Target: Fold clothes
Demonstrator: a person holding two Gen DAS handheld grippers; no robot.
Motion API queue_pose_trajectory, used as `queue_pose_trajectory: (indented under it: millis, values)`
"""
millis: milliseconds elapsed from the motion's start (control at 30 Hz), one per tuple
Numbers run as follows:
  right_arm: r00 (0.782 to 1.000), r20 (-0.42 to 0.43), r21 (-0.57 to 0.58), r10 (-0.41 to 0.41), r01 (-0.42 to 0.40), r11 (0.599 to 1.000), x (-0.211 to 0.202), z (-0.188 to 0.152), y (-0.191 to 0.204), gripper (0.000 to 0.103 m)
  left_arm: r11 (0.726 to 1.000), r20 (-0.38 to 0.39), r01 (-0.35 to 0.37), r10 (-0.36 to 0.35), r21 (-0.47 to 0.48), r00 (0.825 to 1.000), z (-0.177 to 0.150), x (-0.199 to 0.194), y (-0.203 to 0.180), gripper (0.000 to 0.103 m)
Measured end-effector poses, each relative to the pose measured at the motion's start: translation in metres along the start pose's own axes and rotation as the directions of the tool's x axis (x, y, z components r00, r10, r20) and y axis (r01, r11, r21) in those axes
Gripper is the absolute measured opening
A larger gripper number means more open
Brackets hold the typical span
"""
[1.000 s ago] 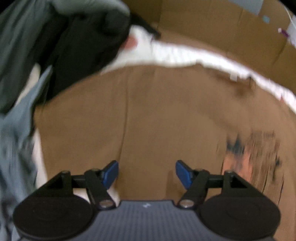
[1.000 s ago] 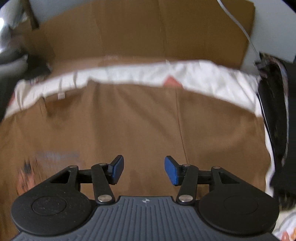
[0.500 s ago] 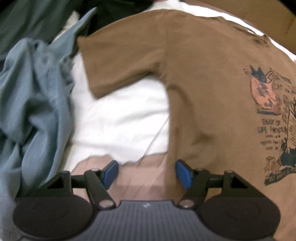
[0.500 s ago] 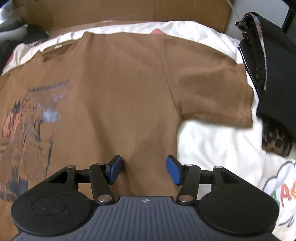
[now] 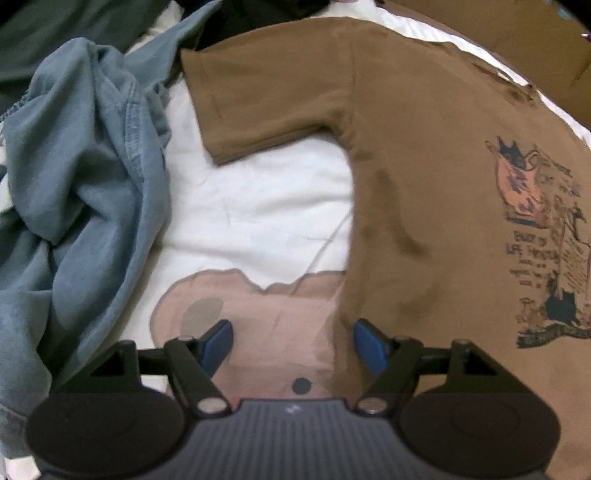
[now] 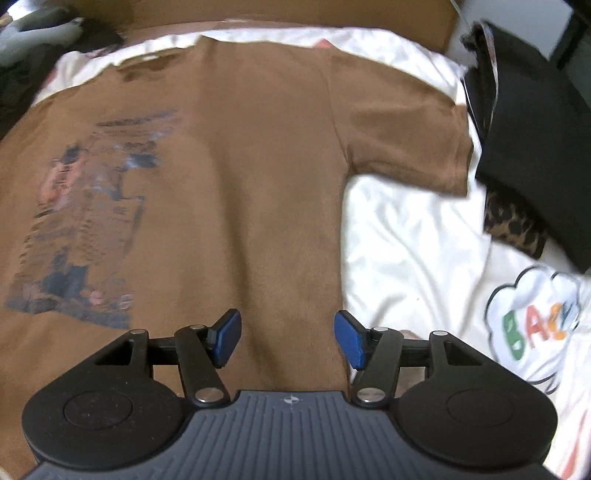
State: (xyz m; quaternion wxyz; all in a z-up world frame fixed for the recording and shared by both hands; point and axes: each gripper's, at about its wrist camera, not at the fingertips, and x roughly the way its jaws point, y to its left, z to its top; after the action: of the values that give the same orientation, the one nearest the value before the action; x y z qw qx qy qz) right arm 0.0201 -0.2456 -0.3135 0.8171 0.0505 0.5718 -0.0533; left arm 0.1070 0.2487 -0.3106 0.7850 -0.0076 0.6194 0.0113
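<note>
A brown T-shirt (image 5: 424, 177) with a printed graphic (image 5: 543, 240) lies spread flat, front up, on a white printed sheet (image 5: 266, 206). Its left sleeve (image 5: 258, 96) points toward the far left in the left wrist view; its other sleeve (image 6: 402, 129) reaches right in the right wrist view. My left gripper (image 5: 293, 345) hovers open over the shirt's left side edge, low on the body, holding nothing. My right gripper (image 6: 288, 338) is open above the brown T-shirt (image 6: 240, 184) at its right side edge, with nothing between the blue pads.
A crumpled blue-grey garment (image 5: 85, 192) is heaped left of the shirt, with dark clothes behind it. A black garment (image 6: 535, 140) over a leopard-print item (image 6: 513, 229) lies to the right. Cardboard (image 6: 295, 9) stands behind the sheet.
Both grippers have pulled back toward the shirt's lower part, so the sleeves and the sheet beside the shirt have come into view. Both stay open.
</note>
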Motion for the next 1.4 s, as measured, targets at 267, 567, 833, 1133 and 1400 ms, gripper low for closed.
queue_pose_trajectory:
  millis: [267, 567, 833, 1133, 1400]
  values:
    - [0.995, -0.034, -0.137, 0.099, -0.102, 0.985, -0.060, 0.039, 0.043, 0.075, 0.999, 0.065, -0.044, 0.043, 0.012, 0.997, 0.000, -0.033, 0.012, 0.079]
    - [0.981, 0.032, -0.236, 0.189, -0.177, 0.955, -0.083, 0.059, 0.088, 0.075, 0.997, 0.100, -0.077, 0.079, -0.031, 0.992, -0.006, -0.079, 0.031, 0.087]
    - [0.969, 0.109, -0.148, 0.222, -0.205, 0.967, -0.084, 0.065, 0.051, 0.075, 0.996, 0.132, -0.083, 0.081, 0.012, 0.988, 0.027, -0.111, -0.001, 0.089]
    - [0.947, 0.149, -0.048, 0.284, -0.280, 0.959, -0.079, 0.065, 0.022, 0.075, 0.986, 0.153, -0.096, 0.075, 0.135, 0.985, 0.082, -0.130, -0.063, 0.089]
    - [0.947, 0.178, 0.051, 0.266, -0.279, 0.959, -0.079, 0.066, 0.002, 0.075, 0.975, 0.211, -0.077, 0.032, 0.210, 0.977, 0.111, -0.148, -0.136, 0.090]
